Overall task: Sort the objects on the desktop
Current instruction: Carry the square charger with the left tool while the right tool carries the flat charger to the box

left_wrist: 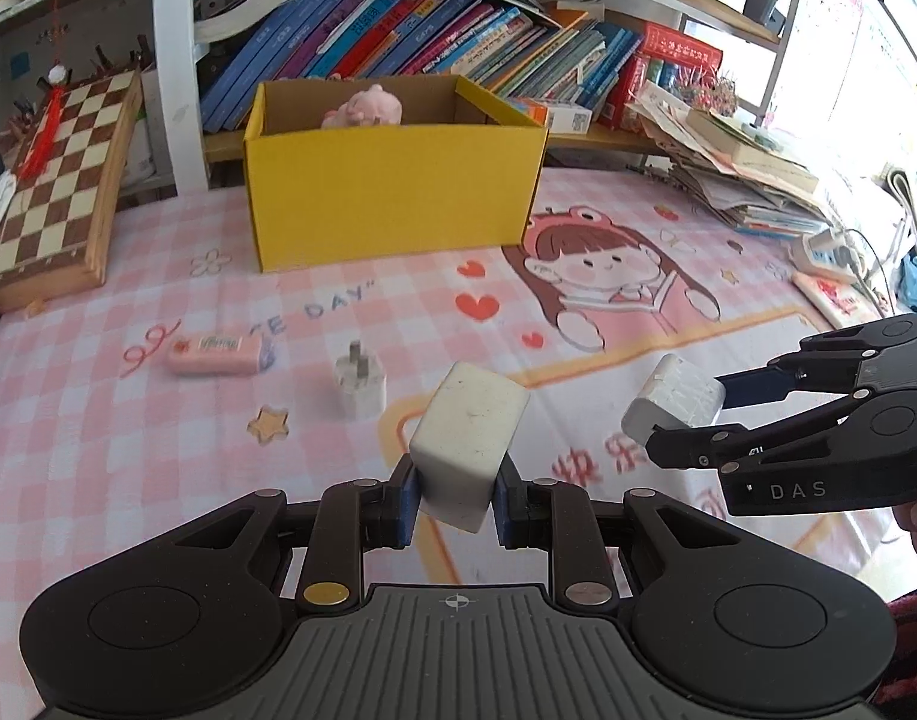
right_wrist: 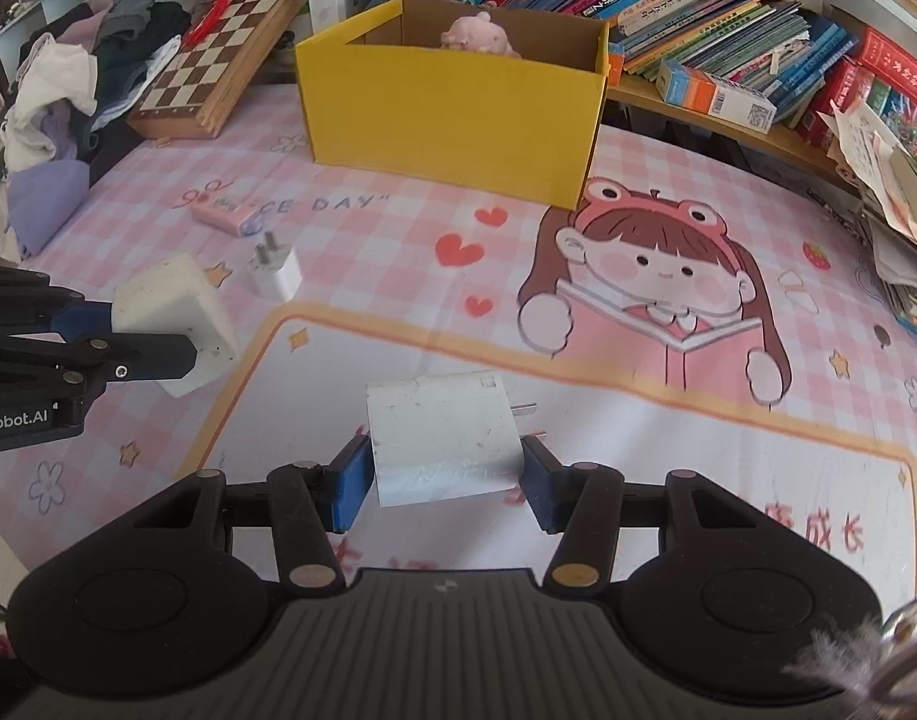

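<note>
The left gripper (left_wrist: 455, 495) clamps a white block (left_wrist: 467, 441), perhaps a charger; the right gripper (left_wrist: 695, 420) grips another charger (left_wrist: 674, 399).

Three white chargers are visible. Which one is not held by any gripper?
The small white charger standing on the mat with its prongs up, beside the pink eraser. The two larger chargers are clamped in the left gripper and right gripper.

On the mat (left_wrist: 218, 420), a plug (left_wrist: 360, 389) lies right of an eraser (left_wrist: 213, 354), both before the box (left_wrist: 392, 192). A toy (left_wrist: 365, 108) sits in the box; books (left_wrist: 434, 36) stand behind, a chessboard (left_wrist: 62, 180) left.
</note>
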